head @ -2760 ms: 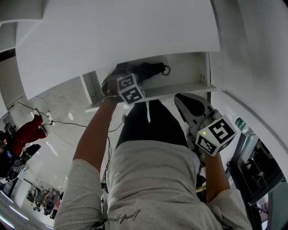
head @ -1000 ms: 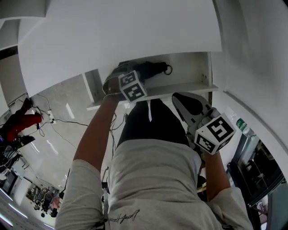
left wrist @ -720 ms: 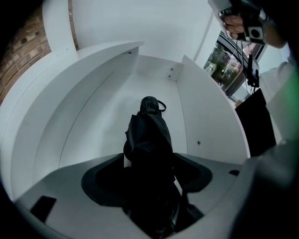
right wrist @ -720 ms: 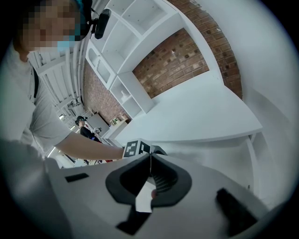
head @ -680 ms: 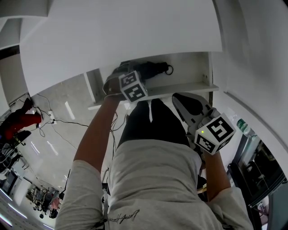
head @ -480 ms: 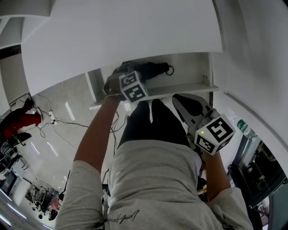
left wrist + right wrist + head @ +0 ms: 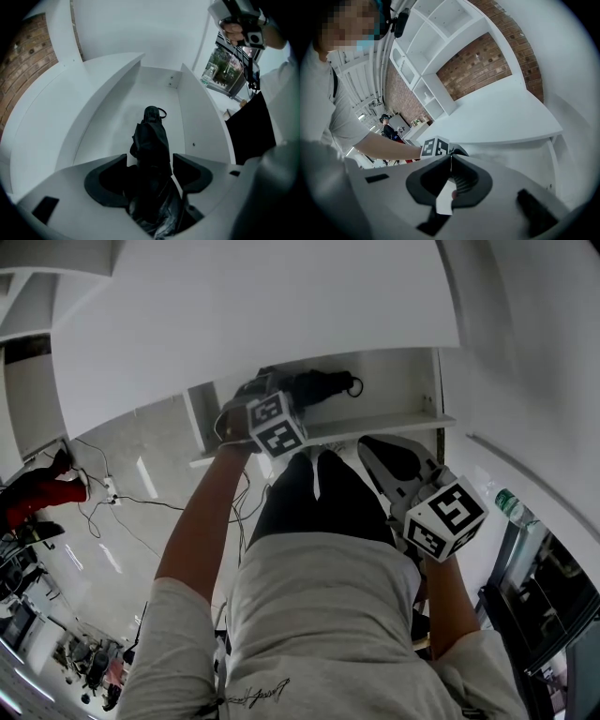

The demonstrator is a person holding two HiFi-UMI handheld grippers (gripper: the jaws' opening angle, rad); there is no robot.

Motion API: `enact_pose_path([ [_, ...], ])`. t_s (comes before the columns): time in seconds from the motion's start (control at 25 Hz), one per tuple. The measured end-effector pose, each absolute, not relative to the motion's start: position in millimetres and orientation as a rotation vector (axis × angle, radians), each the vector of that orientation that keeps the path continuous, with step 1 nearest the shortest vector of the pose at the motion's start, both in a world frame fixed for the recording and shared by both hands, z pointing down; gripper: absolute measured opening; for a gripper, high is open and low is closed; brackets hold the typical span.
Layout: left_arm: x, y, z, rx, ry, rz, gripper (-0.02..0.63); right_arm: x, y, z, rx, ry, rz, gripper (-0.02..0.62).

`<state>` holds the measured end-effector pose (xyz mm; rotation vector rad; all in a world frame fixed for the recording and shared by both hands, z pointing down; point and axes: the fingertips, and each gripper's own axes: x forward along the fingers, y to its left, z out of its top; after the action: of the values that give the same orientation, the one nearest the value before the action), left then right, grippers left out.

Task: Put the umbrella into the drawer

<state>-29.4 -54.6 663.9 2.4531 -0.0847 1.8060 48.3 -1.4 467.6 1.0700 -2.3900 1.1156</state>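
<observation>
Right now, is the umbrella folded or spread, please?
Folded: the umbrella is a narrow black bundle held by the left claw.

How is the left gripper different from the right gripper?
The left gripper has its jaws spread wide, holding the black umbrella between them; the right gripper has its jaws pressed together with nothing in them. The left gripper reaches into the open drawer; the right gripper is outside it. Both are the same kind of hand-held gripper and carry a black-and-white marker cube.
</observation>
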Motion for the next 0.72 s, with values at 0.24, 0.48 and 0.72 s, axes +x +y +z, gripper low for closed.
enact_pose_path([
  [0.24, -32, -57, 655, 2.477, -0.113, 1.801, 0.283, 49, 3, 466, 1.089, -2.390, 1.104, 0.028],
  [0.48, -36, -49, 644, 2.496, -0.105, 1.797, 0.248, 43, 12, 459, 1.098, -2.397, 1.086, 0.028],
  [0.72, -41, -45, 638, 2.516, -0.103, 1.790, 0.167, 40, 13, 456, 1.101, -2.397, 1.065, 0.028],
])
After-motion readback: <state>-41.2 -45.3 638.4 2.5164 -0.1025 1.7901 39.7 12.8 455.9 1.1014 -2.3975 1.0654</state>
